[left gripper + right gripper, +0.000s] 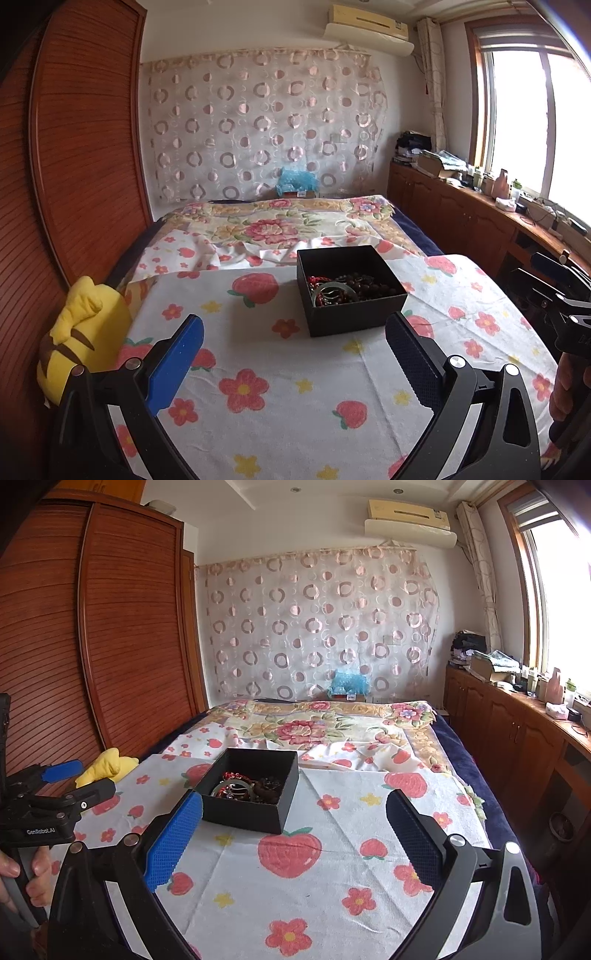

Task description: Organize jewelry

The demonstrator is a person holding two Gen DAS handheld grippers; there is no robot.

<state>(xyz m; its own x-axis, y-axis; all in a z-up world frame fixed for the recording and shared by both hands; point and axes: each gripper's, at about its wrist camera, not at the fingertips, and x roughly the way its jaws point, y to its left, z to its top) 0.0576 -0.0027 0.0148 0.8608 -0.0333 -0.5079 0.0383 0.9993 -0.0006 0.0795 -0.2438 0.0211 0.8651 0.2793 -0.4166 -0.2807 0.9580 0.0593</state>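
Both tongs, left and right, are hanging wide apart and empty short of the box on the table, jewelry sitting inside, so task looks about finished; next probably just backing off.

Container: black box, square, open-topped, no lid on it; upright, resting flat on a strawberry-and-flower cloth.
Orientation: box sits turned at an angle to both views, one corner toward the left wrist camera.
Contents: jewelry piled loosely inside, below the rim.
Item 1: pale green bangle, lying near the middle of the pile.
Item 2: dark brown beads, on the right side.
Item 3: red strand, at the back left.
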